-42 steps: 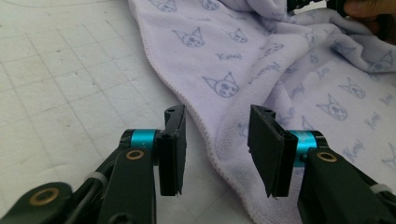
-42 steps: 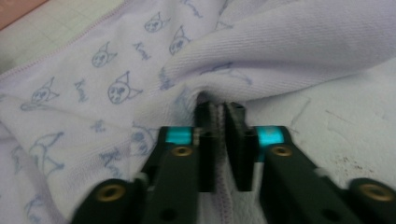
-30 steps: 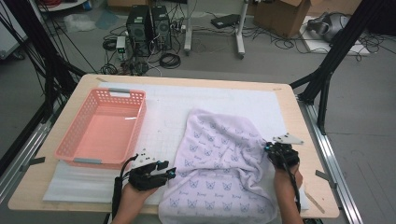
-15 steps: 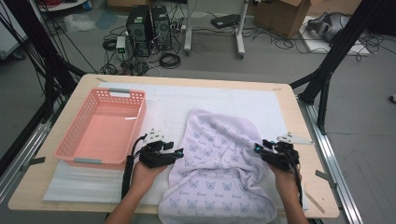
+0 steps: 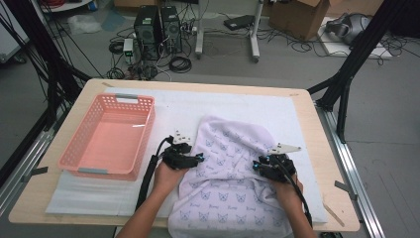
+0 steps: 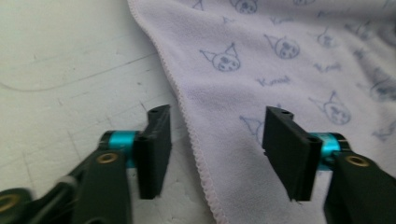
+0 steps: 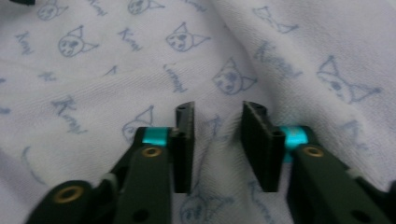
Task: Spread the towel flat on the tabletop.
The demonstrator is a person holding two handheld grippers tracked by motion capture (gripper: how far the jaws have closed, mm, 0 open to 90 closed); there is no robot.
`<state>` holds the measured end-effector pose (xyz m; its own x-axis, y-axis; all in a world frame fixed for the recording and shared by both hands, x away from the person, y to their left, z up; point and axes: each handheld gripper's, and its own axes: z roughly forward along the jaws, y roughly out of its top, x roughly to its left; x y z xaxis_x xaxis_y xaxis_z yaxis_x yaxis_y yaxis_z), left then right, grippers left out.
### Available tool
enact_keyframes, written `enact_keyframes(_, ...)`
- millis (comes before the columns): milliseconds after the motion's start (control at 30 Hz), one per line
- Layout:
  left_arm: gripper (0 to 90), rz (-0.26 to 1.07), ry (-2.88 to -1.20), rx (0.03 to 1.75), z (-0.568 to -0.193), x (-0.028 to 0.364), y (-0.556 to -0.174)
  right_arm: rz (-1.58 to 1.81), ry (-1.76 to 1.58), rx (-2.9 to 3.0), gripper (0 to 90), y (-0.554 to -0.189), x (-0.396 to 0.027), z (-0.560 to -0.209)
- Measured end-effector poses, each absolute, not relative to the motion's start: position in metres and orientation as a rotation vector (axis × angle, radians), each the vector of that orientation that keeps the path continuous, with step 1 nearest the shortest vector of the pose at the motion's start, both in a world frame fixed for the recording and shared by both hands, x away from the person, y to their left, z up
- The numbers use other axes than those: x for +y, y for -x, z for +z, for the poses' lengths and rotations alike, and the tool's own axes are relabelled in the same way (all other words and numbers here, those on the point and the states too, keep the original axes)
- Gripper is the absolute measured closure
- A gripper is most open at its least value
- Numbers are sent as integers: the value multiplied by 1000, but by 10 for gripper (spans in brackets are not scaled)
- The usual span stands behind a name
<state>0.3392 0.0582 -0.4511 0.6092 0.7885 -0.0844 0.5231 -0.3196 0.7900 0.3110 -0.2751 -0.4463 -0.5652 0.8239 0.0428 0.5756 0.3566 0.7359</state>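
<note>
in the high view, a pale lilac fleece blanket printed with small blue cat faces [image 5: 233,173] is seen spread in folds over the white foam mat [image 5: 223,106] on the light wooden table [image 5: 322,129], its near end hanging over the front edge. the left gripper [image 5: 196,159] is held at the blanket's left edge, and the right gripper [image 5: 257,164] is set on the blanket's right part. a pink plastic lattice basket [image 5: 109,136] is placed to the left, apart from the blanket.

in the left gripper view, the 2 black jaws of the left gripper [image 6: 215,151] are held moderately wide, having just closed slightly; the blanket's stitched hem [image 6: 187,116] runs between them, and neither pad is pressed on it.

in the right gripper view, the right gripper [image 7: 215,142] is shown with a narrow gap, its jaws having just been closing. blanket cloth [image 7: 140,60] lies under and between them; whether a fold is pinched cannot be told.
</note>
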Motion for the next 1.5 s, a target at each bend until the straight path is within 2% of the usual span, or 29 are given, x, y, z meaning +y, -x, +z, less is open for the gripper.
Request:
enact_keyframes(33, 584, 424, -2022, 1012, -451, 58, -338, 1033, -1227, 2285, 767, -312, -276, -446)
enact_keyframes(100, 867, 348, -2024, 1011, -449, 60, -338, 1044, -1232, 2284, 832, -311, -275, -447)
enact_keyframes(233, 872, 309, -2056, 1005, -445, 63, -330, 1067, -1246, 2315, 854, -308, -277, -445)
enact_keyframes(300, 872, 269, -2021, 1008, -445, 71, -320, 1071, -1223, 2347, 855, -303, -279, -443)
enact_keyframes(567, 869, 167, -1962, 983, -451, 99, -276, 1180, -1152, 2447, 855, -266, -290, -438)
enact_keyframes(667, 847, 155, -1960, 965, -450, 98, -272, 1174, -1111, 2475, 817, -259, -289, -437)
enact_keyframes(733, 752, 138, -1949, 978, -450, 97, -279, 1210, -1114, 2424, 634, -258, -291, -436)
enact_keyframes(800, 620, 138, -1918, 999, -447, 96, -288, 1304, -1126, 2351, 596, -258, -296, -433)
enact_keyframes(900, 523, 164, -1846, 1029, -442, 94, -304, 1323, -1141, 2250, 586, -256, -304, -427)
enact_keyframes(1133, 496, 199, -1795, 1086, -435, 83, -345, 1340, -1180, 2171, 597, -255, -323, -421)
enact_keyframes(1500, 456, 267, -1833, 1169, -437, 60, -406, 1315, -1232, 2128, 588, -261, -340, -425)
